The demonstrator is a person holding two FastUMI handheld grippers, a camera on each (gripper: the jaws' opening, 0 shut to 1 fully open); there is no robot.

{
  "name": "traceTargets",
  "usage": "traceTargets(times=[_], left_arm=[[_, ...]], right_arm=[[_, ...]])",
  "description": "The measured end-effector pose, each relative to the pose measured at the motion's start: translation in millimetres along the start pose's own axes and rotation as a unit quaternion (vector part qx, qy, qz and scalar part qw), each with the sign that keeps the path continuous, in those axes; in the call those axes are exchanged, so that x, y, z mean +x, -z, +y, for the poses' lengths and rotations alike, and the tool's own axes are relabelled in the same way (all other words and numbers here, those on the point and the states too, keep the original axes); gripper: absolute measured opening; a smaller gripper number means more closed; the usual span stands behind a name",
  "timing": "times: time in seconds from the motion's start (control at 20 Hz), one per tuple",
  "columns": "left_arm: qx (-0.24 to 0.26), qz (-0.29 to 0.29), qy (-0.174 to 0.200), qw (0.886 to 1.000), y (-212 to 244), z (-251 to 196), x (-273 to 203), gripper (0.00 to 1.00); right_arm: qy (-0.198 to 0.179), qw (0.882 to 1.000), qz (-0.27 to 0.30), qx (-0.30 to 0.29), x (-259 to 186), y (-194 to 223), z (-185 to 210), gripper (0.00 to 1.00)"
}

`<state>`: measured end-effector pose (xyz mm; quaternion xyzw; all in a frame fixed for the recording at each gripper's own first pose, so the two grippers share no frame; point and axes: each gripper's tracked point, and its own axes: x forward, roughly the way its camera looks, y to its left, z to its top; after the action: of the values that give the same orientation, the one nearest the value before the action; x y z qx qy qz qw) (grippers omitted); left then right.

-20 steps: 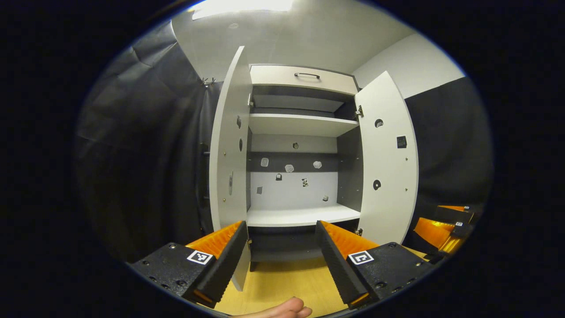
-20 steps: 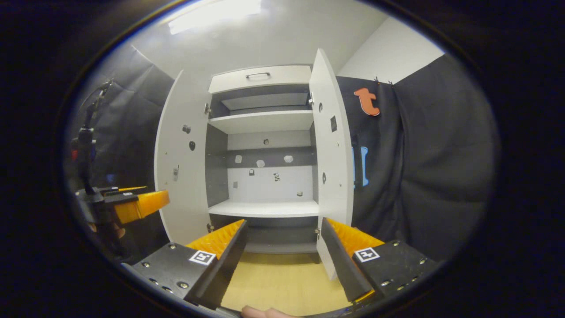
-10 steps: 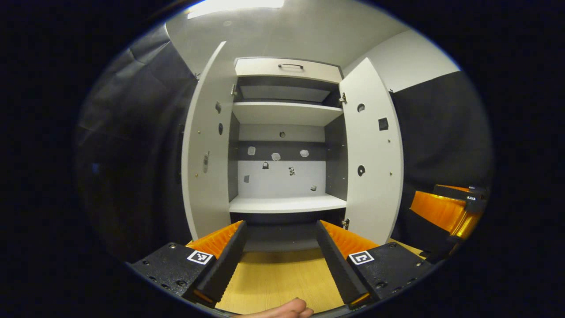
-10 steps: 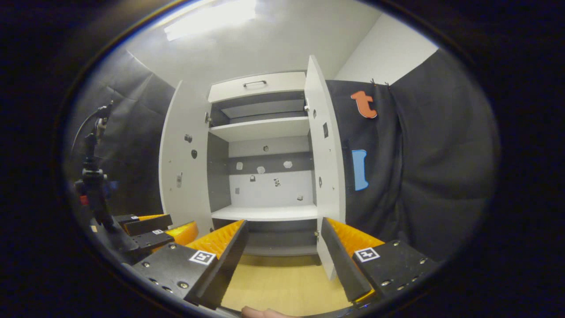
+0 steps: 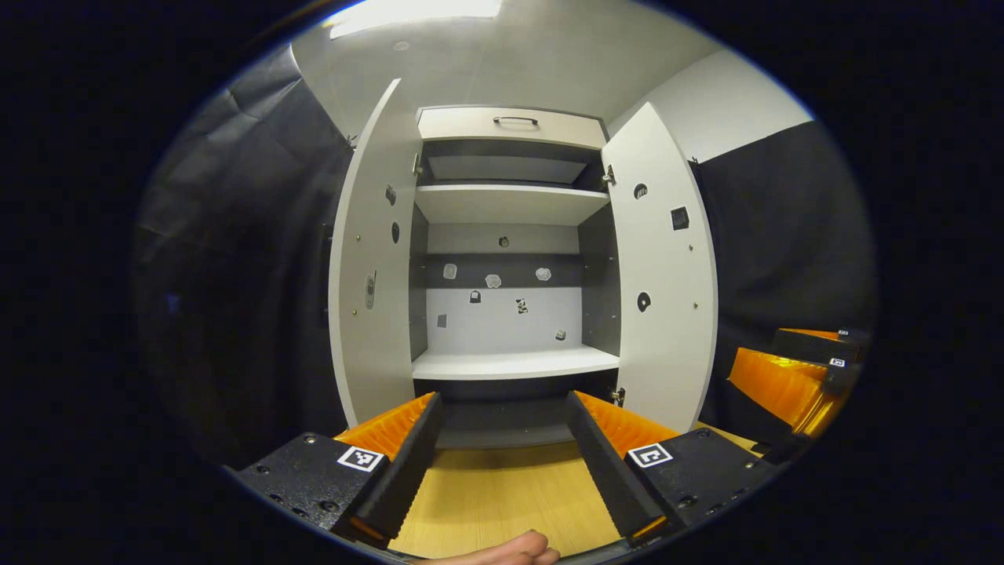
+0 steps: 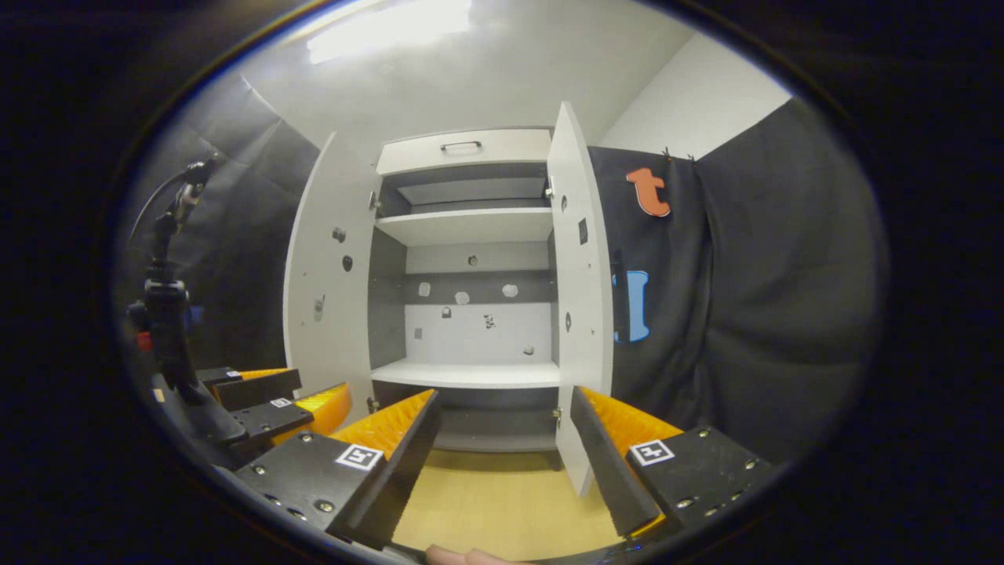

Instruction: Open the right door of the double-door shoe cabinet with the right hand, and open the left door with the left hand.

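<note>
The white shoe cabinet (image 5: 514, 204) stands ahead with both doors swung wide. Its left door (image 5: 369, 267) and right door (image 5: 663, 282) flank bare white shelves (image 5: 514, 362). My left gripper (image 5: 502, 439) is open and holds nothing, a short way back from the cabinet's foot. In the right gripper view the same cabinet (image 6: 467, 224) shows its left door (image 6: 325, 282) and its right door (image 6: 580, 290) edge-on. My right gripper (image 6: 506, 435) is open and empty too, its right finger close to the right door's lower edge. The other gripper (image 6: 274, 396) sits low at the left there.
Wooden floor (image 5: 502, 494) lies between me and the cabinet. A top drawer with a dark handle (image 5: 515, 120) is closed. Black cloth walls hang on both sides. A dark stand with a cable (image 6: 169, 298) rises at the left of the right gripper view.
The left gripper has pulled back and come off the left door, which now stands wider open. Both grippers stay open, and the right one has hardly moved.
</note>
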<state>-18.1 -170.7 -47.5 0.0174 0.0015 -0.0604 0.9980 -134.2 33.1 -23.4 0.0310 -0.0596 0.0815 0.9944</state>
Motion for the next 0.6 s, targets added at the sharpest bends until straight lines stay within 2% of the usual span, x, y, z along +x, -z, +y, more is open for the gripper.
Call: traceTargets(times=[0.6], left_arm=[[-0.001, -0.009, -0.038, 0.999, -9, 46, -10, 0.97]], right_arm=[[-0.004, 1.000, 0.003, 0.008, 1, 10, 13, 0.98]])
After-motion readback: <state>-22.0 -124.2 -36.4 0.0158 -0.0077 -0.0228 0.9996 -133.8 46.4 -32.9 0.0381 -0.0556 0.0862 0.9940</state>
